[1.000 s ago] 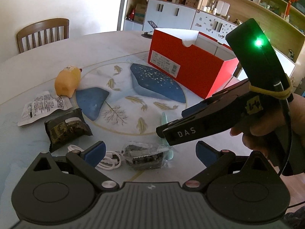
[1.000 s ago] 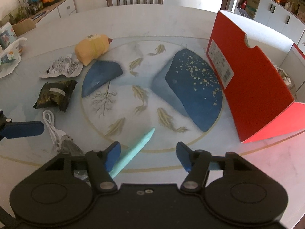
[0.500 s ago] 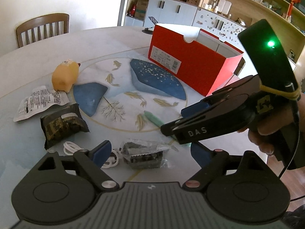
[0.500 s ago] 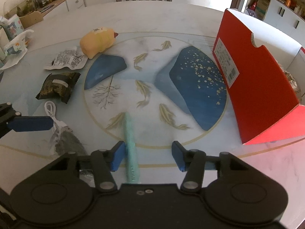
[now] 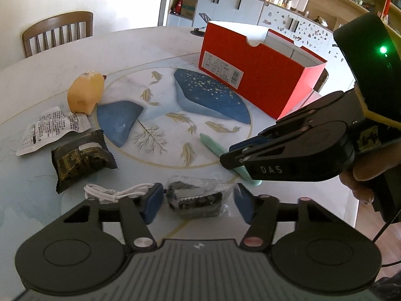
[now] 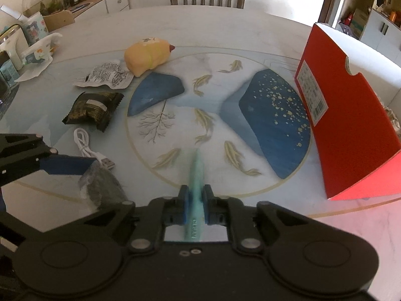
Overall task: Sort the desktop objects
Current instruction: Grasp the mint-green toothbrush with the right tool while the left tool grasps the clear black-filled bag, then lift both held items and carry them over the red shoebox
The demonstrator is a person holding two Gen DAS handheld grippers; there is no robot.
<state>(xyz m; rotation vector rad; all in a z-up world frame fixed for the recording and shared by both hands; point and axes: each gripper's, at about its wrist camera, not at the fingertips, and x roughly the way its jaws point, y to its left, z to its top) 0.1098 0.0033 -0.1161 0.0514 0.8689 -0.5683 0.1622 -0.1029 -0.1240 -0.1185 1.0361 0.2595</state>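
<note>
My right gripper (image 6: 195, 195) is shut on a mint-green pen (image 6: 196, 165), which lies on the table and points away between the pads. The left wrist view shows the same gripper (image 5: 233, 160) low over the pen (image 5: 213, 144), held by a hand. A clear packet of dark snack (image 5: 195, 198) sits between the blue pads of my left gripper (image 5: 198, 204). Its jaws are closing and both pads touch the wrapper's ends. In the right wrist view one left finger (image 6: 67, 164) presses the packet's crinkled end (image 6: 100, 183).
A red shoe box (image 5: 255, 80) stands open at the back right. To the left lie a yellow plush toy (image 5: 86, 92), a white printed wrapper (image 5: 52, 128), a dark snack packet (image 5: 80, 159) and a coiled white cable (image 5: 112, 193). A wooden chair (image 5: 57, 32) stands behind the table.
The right gripper closed on the green pen, which swung round to lie along the fingers. The left jaws narrowed from wide open to the packet's ends.
</note>
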